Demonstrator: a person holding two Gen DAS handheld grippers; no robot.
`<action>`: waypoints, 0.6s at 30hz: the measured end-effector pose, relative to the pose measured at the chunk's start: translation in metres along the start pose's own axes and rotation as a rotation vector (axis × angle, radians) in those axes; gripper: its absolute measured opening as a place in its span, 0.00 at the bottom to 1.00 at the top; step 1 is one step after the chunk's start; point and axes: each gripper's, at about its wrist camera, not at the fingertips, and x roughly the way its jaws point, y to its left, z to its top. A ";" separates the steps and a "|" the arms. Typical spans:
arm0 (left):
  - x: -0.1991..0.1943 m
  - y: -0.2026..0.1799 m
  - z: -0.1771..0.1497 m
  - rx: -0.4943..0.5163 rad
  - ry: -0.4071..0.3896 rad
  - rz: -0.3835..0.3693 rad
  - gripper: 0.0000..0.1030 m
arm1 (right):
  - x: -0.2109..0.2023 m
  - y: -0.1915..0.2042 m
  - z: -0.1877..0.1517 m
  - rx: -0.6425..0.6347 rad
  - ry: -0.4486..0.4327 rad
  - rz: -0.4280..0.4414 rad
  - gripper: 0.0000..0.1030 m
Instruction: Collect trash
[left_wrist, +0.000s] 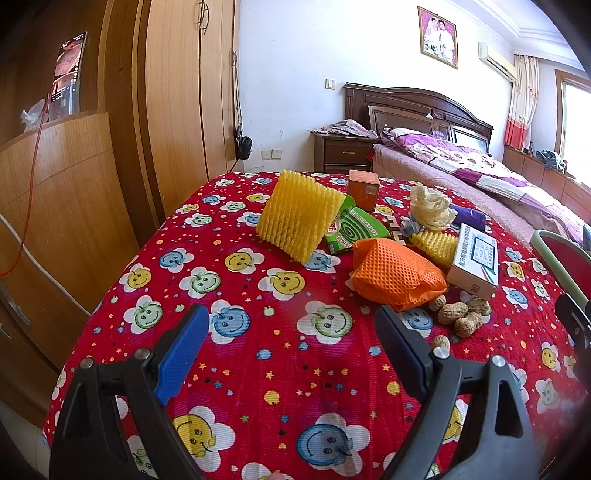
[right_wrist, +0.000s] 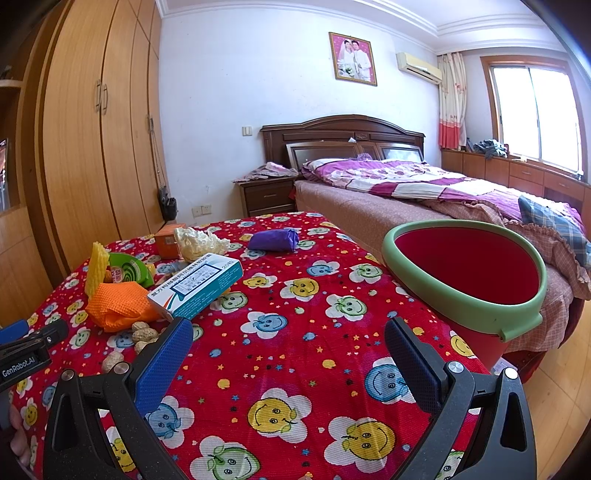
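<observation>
While both grippers hover spread and empty over the worktop, the trash sits uncollected. Ahead and right of the left gripper lie foam nets, wrappers, boxes and peanuts. Ahead and right of the right gripper, the bin at the worktop's edge looks empty, so collecting seems barely begun.

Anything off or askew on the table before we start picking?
Just litter in a heap: the white medicine box rests tilted on the orange foam net, and loose peanuts lie scattered beside them. The red bin is upright. Both grippers open, holding nothing.
</observation>
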 end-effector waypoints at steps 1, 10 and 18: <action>0.000 0.000 0.000 0.000 0.000 0.000 0.88 | 0.000 0.000 0.000 0.000 0.000 0.000 1.00; 0.000 0.000 0.000 -0.001 0.000 -0.001 0.88 | 0.000 0.001 0.000 -0.002 -0.002 -0.001 1.00; 0.000 0.000 0.000 -0.003 0.001 -0.002 0.88 | -0.001 -0.001 0.000 -0.004 -0.003 -0.002 1.00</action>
